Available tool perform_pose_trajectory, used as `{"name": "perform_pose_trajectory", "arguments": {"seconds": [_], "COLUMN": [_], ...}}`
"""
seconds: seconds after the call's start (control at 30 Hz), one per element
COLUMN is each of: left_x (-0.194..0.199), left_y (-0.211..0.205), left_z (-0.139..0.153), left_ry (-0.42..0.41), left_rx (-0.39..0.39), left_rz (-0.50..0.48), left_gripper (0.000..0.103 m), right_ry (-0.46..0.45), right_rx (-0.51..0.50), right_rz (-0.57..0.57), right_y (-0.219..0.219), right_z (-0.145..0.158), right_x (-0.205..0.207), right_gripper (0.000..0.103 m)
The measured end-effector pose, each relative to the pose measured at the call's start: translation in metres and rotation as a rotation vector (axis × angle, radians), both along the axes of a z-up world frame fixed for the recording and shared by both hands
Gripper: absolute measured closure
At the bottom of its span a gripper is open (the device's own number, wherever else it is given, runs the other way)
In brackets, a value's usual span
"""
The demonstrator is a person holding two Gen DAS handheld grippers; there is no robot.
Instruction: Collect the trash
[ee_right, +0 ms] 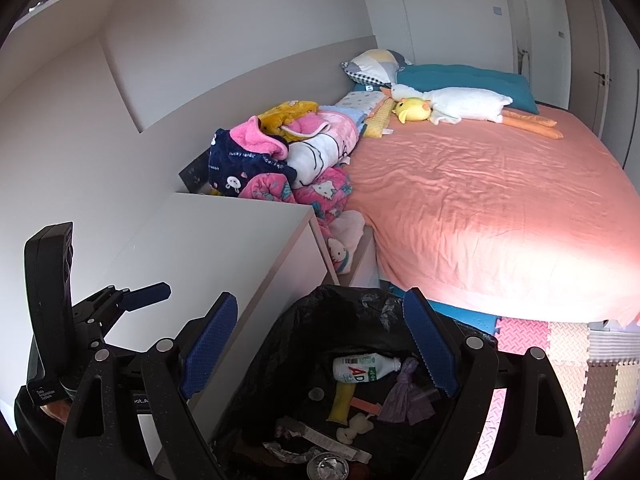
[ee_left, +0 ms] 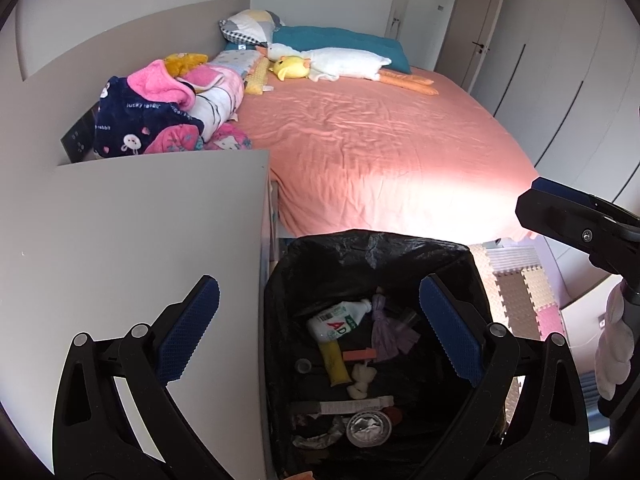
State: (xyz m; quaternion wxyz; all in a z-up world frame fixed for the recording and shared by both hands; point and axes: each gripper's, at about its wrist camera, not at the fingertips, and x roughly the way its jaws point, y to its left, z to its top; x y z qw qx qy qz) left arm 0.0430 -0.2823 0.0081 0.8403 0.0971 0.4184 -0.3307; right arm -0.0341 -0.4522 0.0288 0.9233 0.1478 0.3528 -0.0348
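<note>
Both held above the black-lined bin (ee_left: 372,256), likely so dropped trash falls straight in: left gripper (ee_left: 320,328) spread wide and empty, right gripper (ee_right: 320,340) likewise wide apart, holding nothing. Inside the bin: one white bottle (ee_left: 340,318), one yellow tube (ee_left: 336,362), one purple knotted bag (ee_left: 386,332), one round foil lid (ee_left: 369,429). Beside it, one white table (ee_left: 132,264) and one bed (ee_left: 380,136), neither showing obvious trash.

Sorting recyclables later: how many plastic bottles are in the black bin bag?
1: a white plastic bottle with red lettering lies on its side near the far wall of the black bin bag. Others may be buried beneath the trash.
</note>
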Motion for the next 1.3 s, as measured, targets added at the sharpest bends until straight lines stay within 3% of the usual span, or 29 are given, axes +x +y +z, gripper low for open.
{"name": "perform_pose_trajectory", "arguments": {"seconds": [1.3], "left_x": [-0.016], "left_y": [-0.02], "left_z": [0.003], "left_ry": [-0.009], "left_rx": [-0.002], "left_rz": [-0.1], "left_gripper": [0.007], "right_ry": [0.002], "right_rx": [-0.004], "right_rz": [-0.026], "right_y": [-0.007], "right_z": [0.005], "right_x": [-0.009], "right_gripper": [0.018]}}
